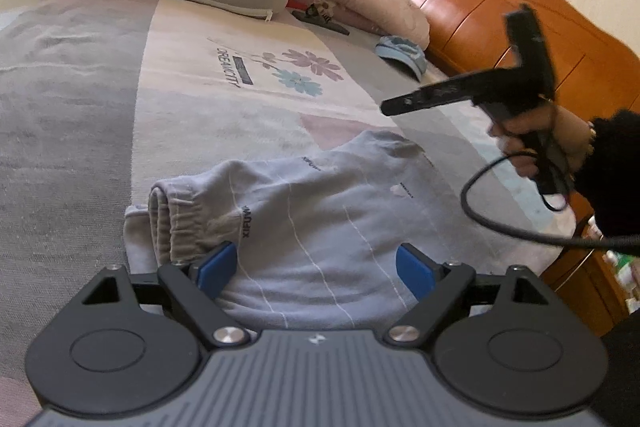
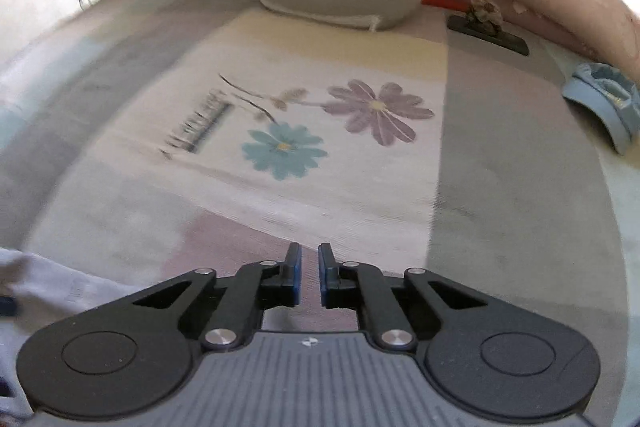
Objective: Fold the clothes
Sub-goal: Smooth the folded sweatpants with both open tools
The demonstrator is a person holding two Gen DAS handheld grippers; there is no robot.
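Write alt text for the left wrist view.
The open left hand-held gripper hovers over a folded grey garment on a flower-printed bedsheet. At right, a hand holds the right hand-held gripper above the bed.

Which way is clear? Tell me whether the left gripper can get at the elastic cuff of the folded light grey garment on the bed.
Probably yes. The left gripper stands open just over the light grey garment, and its elastic cuff lies bare beside the left finger. The right gripper is well off to the side.
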